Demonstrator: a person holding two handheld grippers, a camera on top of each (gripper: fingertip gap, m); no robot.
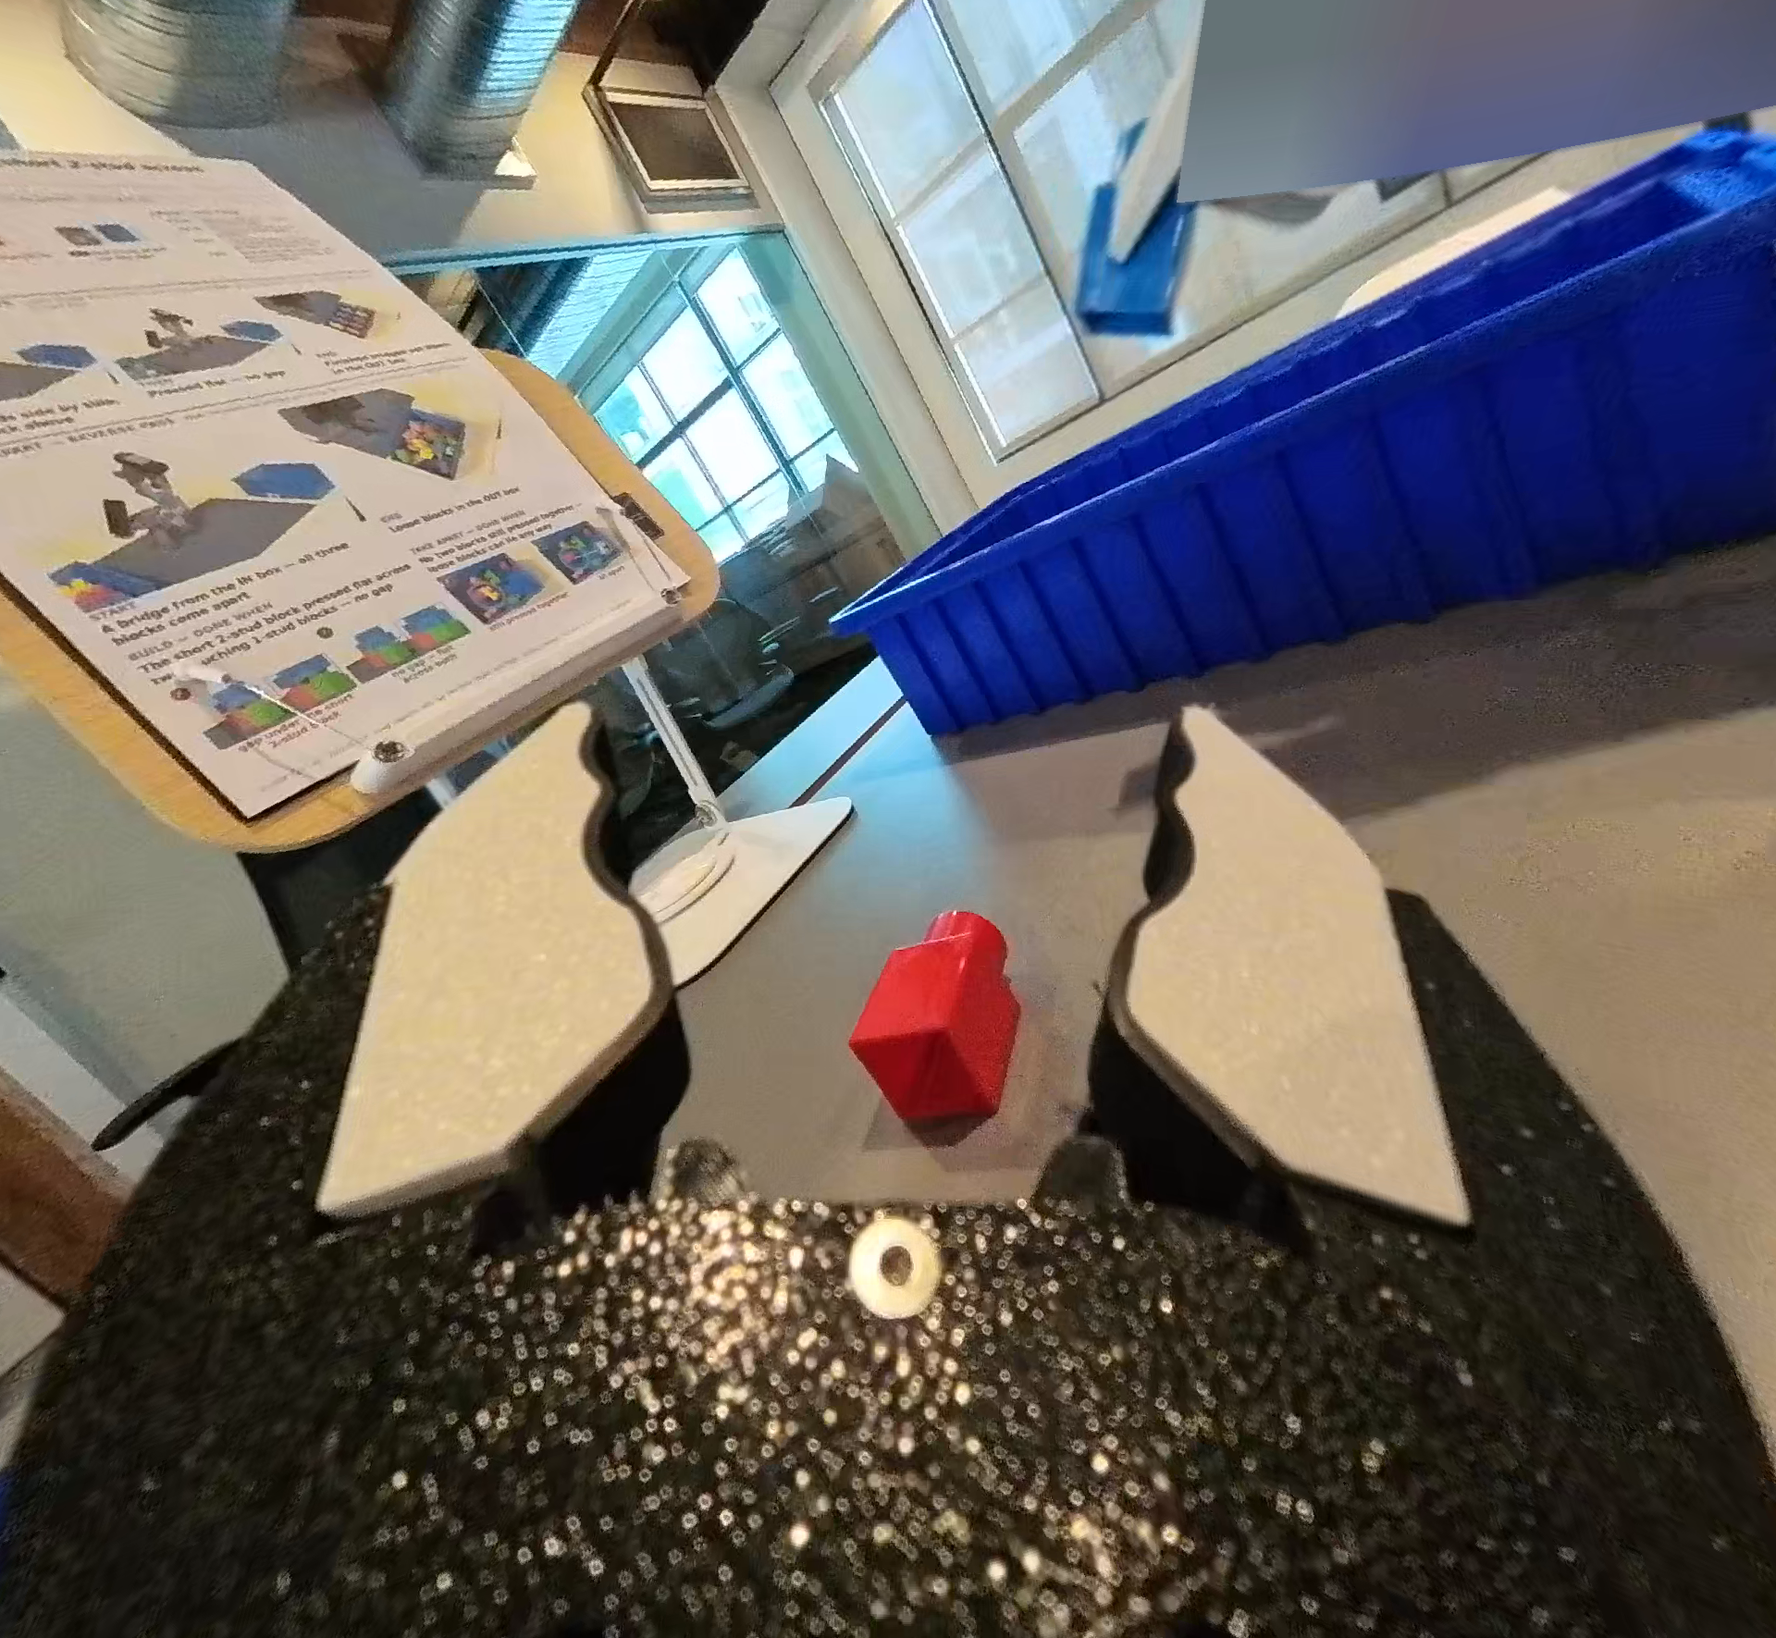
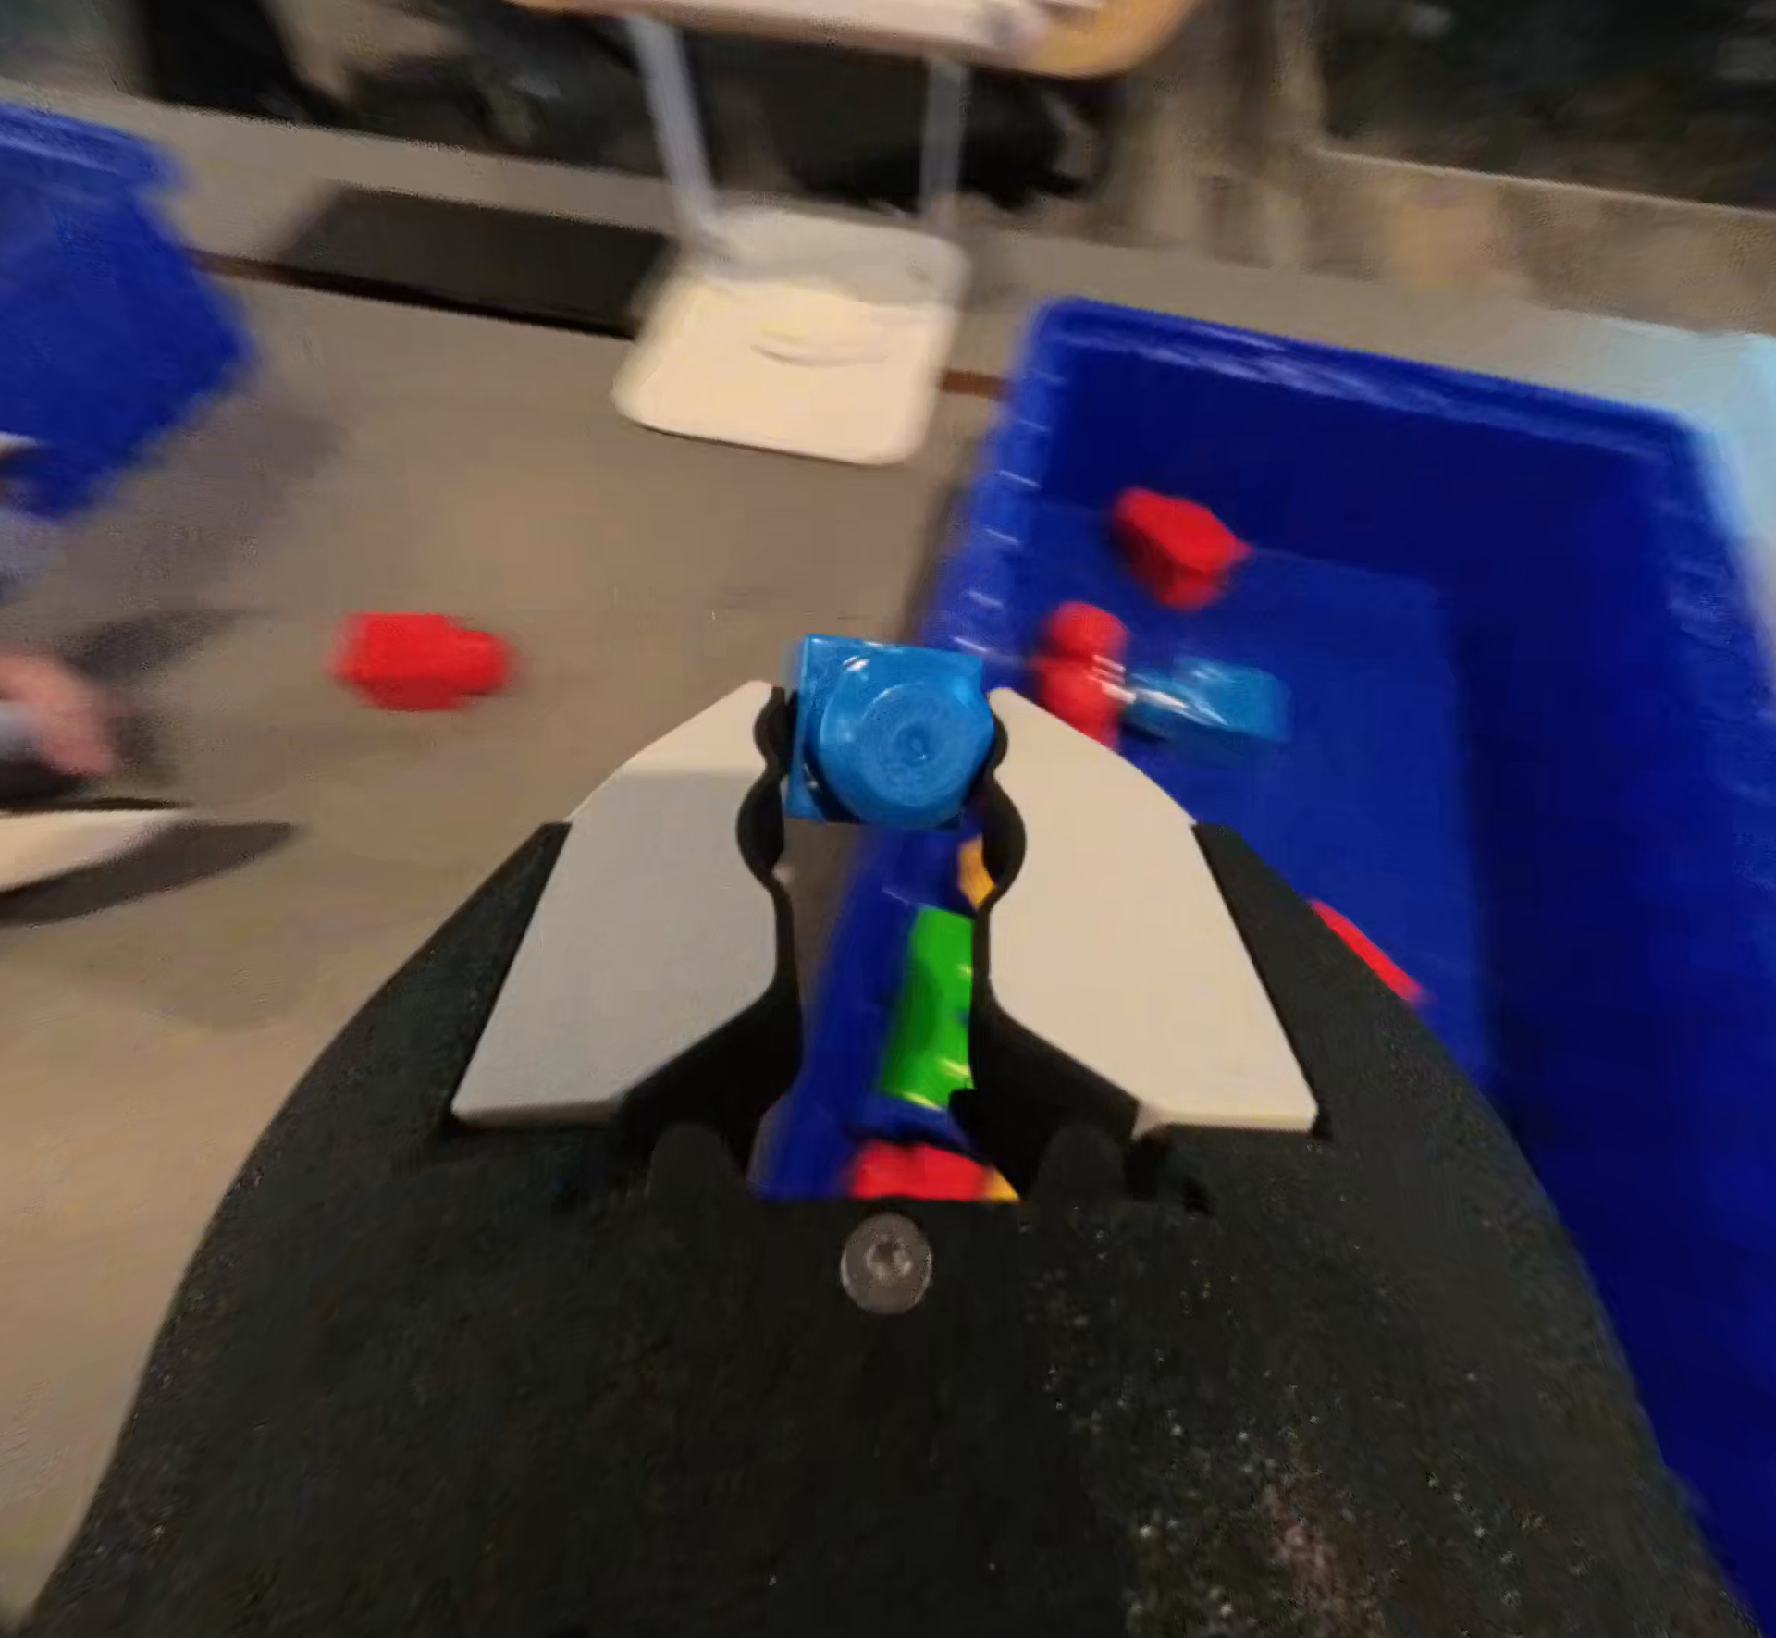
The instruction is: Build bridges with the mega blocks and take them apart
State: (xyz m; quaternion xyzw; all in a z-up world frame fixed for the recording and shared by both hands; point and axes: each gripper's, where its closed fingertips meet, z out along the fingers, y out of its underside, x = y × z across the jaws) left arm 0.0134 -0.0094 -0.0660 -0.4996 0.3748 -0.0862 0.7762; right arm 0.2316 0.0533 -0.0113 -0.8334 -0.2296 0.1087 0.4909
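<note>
My left gripper (image 1: 879,732) is wide open. A red one-stud block (image 1: 937,1020) lies on its side on the grey table (image 1: 1490,823) between its fingers, touching neither pad. The same red block shows in the right wrist view (image 2: 418,660), lying loose on the table. My right gripper (image 2: 889,708) is shut on a light blue one-stud block (image 2: 889,746), its stud facing the camera, held above the near left wall of a blue bin (image 2: 1345,400). The right wrist view is blurred by motion.
The blue bin holds several loose blocks: red (image 2: 1172,544), red (image 2: 1081,665) joined to a light blue one (image 2: 1211,703), and green (image 2: 927,1006). A second blue bin (image 1: 1345,525) stands on the table. An instruction board on a white stand (image 1: 730,862) stands at the far edge. The grippers' ends are close to 25 centimeters from one another.
</note>
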